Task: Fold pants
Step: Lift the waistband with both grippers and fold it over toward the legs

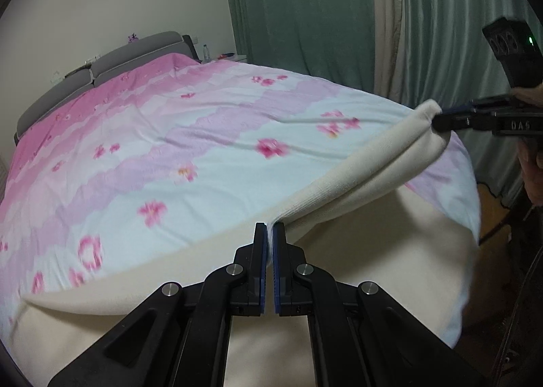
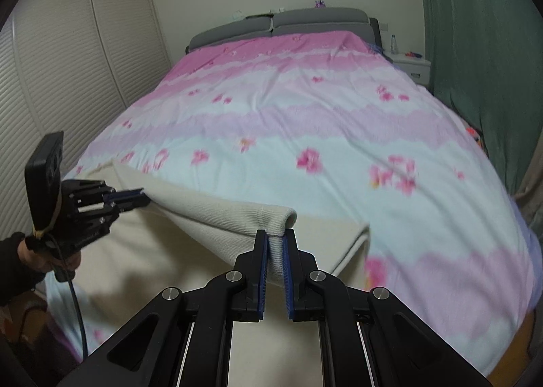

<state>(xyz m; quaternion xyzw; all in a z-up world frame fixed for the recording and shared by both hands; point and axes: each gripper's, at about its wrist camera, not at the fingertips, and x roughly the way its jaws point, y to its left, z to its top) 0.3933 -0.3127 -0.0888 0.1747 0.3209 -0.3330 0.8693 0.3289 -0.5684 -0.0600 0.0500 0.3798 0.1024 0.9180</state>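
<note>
Cream pants [image 1: 356, 176] lie at foot edge of bed [image 1: 210, 135], over pink floral cover, one edge lifted off cover and stretched between both grippers. Left gripper [image 1: 270, 229] jaws closed tight, thin fold of cream fabric pinched between blue pads, toward left corner of foot edge. Right gripper [image 2: 275, 236] jaws nearly closed, clamping thicker ribbed fold of same pants, nearer middle of foot edge. Rest of pants drapes below grippers over foot edge. Motion blur across cover.
</note>
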